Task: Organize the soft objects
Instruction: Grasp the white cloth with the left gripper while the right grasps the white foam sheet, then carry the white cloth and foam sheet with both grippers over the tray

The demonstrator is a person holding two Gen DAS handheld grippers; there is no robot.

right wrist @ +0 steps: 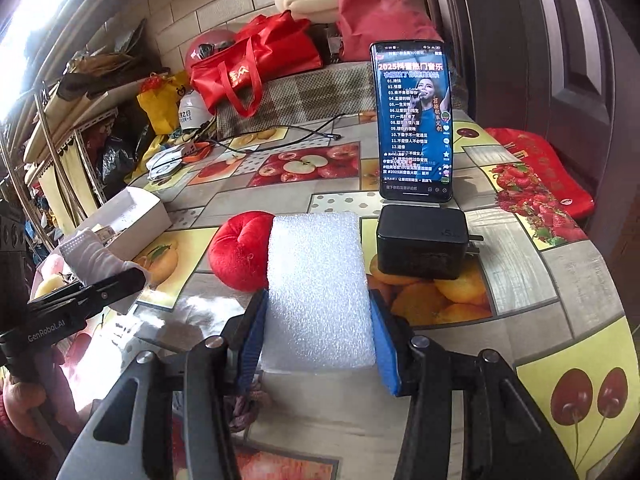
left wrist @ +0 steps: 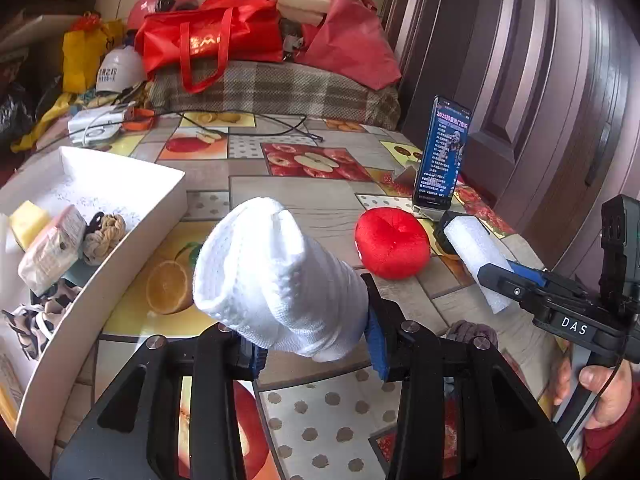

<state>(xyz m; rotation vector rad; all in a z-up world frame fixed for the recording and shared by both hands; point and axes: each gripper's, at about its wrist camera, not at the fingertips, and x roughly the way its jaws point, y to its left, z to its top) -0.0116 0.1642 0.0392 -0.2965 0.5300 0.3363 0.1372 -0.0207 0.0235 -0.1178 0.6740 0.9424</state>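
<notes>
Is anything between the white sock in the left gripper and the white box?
Nothing visible. The left gripper holds the white sock above bare tablecloth, and the white box lies just to its left, its near wall unobstructed.

A table [right wrist: 520,264] covered with a fruit-print oilcloth carries a white cardboard box [left wrist: 120,240] at its left side, a red plush apple [left wrist: 392,242] near the middle, and a black charger block [right wrist: 422,246] just in front of an upright phone [right wrist: 414,120]. A black cable [left wrist: 248,126] and a white device [left wrist: 94,126] lie toward the far edge
</notes>
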